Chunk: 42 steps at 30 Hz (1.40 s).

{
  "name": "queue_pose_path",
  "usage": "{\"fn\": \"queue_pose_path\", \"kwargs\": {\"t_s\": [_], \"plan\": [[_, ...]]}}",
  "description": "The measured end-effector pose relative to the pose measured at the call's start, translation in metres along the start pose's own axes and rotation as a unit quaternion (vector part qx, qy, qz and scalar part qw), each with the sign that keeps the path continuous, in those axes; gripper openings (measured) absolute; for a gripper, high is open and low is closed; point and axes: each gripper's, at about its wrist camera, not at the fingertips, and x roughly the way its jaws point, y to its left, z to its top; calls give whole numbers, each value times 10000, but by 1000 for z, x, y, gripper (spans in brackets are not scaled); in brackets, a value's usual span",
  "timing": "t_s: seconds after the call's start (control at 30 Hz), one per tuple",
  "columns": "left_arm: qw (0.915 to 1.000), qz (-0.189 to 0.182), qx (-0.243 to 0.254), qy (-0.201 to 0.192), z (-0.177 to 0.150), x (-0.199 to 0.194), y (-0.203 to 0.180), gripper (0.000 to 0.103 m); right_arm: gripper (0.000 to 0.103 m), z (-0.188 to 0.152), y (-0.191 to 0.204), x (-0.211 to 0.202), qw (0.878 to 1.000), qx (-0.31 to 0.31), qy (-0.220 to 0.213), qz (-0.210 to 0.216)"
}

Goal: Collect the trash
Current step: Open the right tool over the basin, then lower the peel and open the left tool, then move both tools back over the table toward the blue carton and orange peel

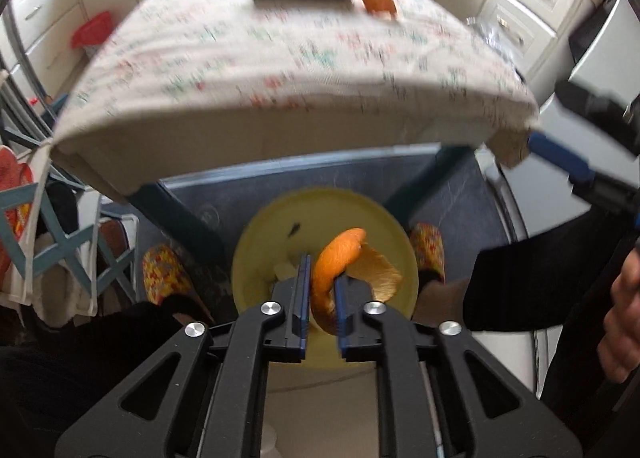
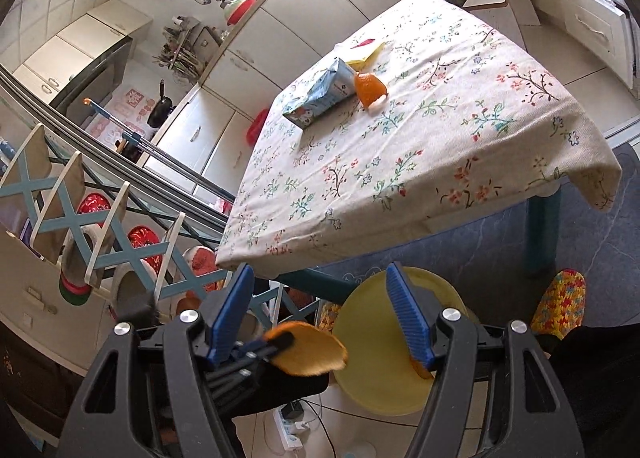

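A: Where is the trash?

B: Low in the left view, the left gripper has its fingers clamped on a curl of orange peel above a yellow bin.

A: And the other gripper?

B: The right gripper, at the bottom of its view, has its fingers apart, holding nothing. On the tabletop, upper centre, lie a blue carton and another peel.

The worktop is covered in a cream cloth printed with small red, blue and green flowers, on which a pale blue carton and an orange peel are seen. A yellow bin on dark blue-grey flooring is shown below another orange peel, pale on its inner side, between blue pads on a black hand-held gripper.
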Motion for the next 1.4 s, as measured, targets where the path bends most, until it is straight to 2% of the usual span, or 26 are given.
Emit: {"fn": "queue_pose_path", "kwargs": {"t_s": [0.03,0.07,0.13,0.47,0.67,0.97,1.2,1.37,1.4], "plan": [[10000,35,35,51,-1,3,-2,23,66,0,0,0,10000,-3,-7,3],[9999,77,71,67,-3,4,-4,37,66,0,0,-1,10000,-6,-11,9],[9997,188,175,38,-3,4,-7,49,67,0,0,-1,10000,-9,-24,22],[9984,505,203,-165,-1,-4,-5,72,67,0,0,-2,10000,-7,-29,29],[9973,631,254,-292,1,-8,-7,79,68,-1,0,-2,10000,-16,-16,18],[9957,694,359,-489,2,-14,-10,81,68,-3,4,0,10000,-80,-19,-36],[9901,794,523,-1035,5,-32,-15,81,70,-3,7,0,9997,-200,-62,-115],[9855,759,657,-1369,9,-43,-18,81,71,-4,13,0,9992,-356,-82,-183],[9850,653,669,-1451,10,-47,-19,81,71,-3,13,0,9990,-387,-84,-194]]}}
